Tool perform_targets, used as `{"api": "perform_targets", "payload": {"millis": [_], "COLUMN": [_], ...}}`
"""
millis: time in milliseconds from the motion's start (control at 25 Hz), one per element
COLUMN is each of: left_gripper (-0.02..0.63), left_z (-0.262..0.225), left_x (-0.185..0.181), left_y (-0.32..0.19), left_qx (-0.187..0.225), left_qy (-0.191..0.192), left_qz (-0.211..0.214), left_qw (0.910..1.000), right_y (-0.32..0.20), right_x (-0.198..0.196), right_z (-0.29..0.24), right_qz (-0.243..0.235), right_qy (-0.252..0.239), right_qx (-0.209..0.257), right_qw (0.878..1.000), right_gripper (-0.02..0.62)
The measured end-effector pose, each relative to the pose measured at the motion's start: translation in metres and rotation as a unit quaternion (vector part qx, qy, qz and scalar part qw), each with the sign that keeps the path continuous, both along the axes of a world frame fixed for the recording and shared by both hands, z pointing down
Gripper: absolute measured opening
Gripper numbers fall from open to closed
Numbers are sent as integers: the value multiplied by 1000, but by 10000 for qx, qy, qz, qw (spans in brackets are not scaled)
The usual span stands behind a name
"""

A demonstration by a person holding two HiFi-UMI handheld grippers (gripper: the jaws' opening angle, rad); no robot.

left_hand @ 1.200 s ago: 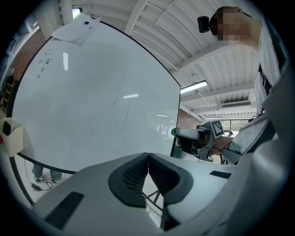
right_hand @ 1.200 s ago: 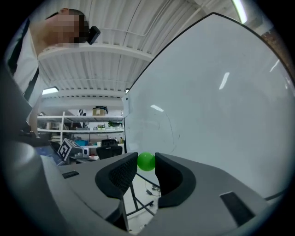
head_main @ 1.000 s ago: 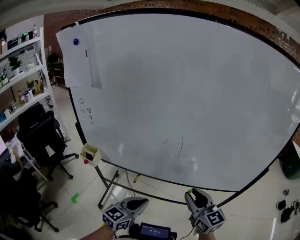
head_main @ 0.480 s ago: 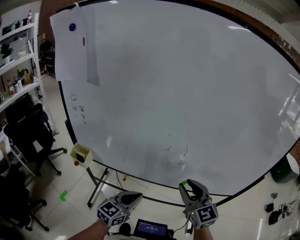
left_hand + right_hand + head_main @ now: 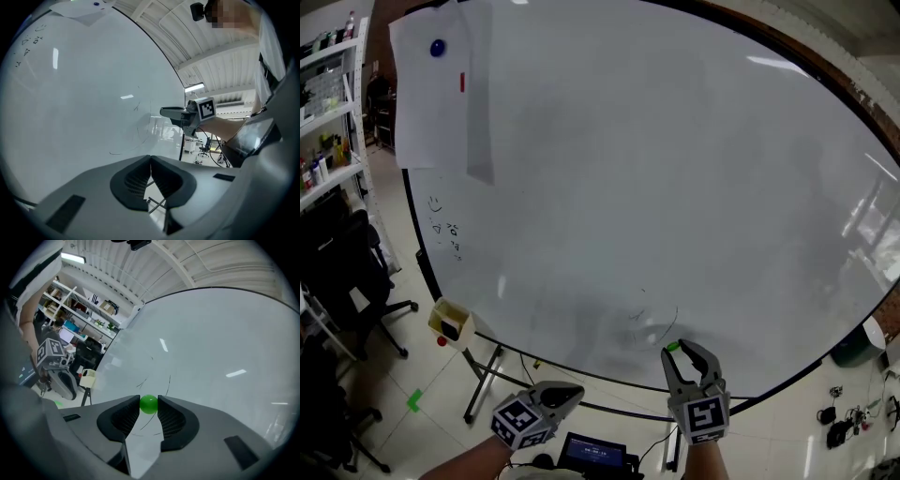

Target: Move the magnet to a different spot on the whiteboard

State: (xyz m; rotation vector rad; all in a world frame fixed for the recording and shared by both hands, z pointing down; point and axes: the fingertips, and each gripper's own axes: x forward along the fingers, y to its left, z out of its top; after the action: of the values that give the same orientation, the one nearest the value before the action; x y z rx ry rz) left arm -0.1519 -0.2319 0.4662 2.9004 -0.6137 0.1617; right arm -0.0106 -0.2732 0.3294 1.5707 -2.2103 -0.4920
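Observation:
A small green ball magnet (image 5: 149,404) sits pinched between the pads of my right gripper (image 5: 149,402), which is shut on it. In the head view the magnet (image 5: 672,347) and right gripper (image 5: 684,350) are just in front of the whiteboard (image 5: 675,187), near its lower edge and some faint pen marks. My left gripper (image 5: 567,392) hangs lower left, below the board; its jaws (image 5: 150,158) meet at the tips with nothing between them. A blue magnet (image 5: 438,47) pins a paper sheet (image 5: 427,112) at the board's top left.
A yellow-edged holder (image 5: 450,322) hangs at the board's lower left corner above the stand's legs (image 5: 483,384). Black office chairs (image 5: 342,272) and shelves (image 5: 323,84) stand at the left. Cables lie on the tiled floor (image 5: 844,422) at the lower right.
The view has drawn closer to the board and shifted left. My right gripper has risen with the green magnet to the board's lower edge. The left gripper has stayed low.

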Motion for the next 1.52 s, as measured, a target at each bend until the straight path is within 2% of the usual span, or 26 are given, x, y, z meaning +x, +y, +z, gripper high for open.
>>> {"api": "perform_targets", "payload": {"millis": [160, 360, 560, 960, 1200, 1360, 1520], "left_gripper": [35, 35, 35, 35, 35, 35, 35], "left_z": [-2, -4, -1, 0, 2, 3, 6], "left_x": [-9, -13, -13, -6, -4, -5, -6], "left_y": [-18, -38, -46, -60, -66, -69, -71], "left_qx": [80, 84, 70, 58, 23, 6, -33], "left_qy": [-65, -52, -46, 52, 11, -34, -64], "left_qz": [97, 186, 351, 475, 489, 504, 513], "left_qw": [9999, 9998, 9993, 9988, 9988, 9987, 9987], "right_y": [-23, -40, -45, -55, -60, -59, -58], "right_x": [5, 10, 10, 12, 12, 10, 10], "right_z": [-24, -62, -88, -89, -81, -83, -83], "right_qz": [401, 853, 1160, 1440, 1505, 1425, 1295], "right_qy": [316, 912, 1362, 1740, 2324, 2269, 2267], "right_qx": [332, 703, 677, 627, 1019, 1259, 1303], "right_qw": [9981, 9897, 9815, 9721, 9555, 9552, 9565], "right_gripper": [152, 152, 152, 152, 152, 152, 153]}}
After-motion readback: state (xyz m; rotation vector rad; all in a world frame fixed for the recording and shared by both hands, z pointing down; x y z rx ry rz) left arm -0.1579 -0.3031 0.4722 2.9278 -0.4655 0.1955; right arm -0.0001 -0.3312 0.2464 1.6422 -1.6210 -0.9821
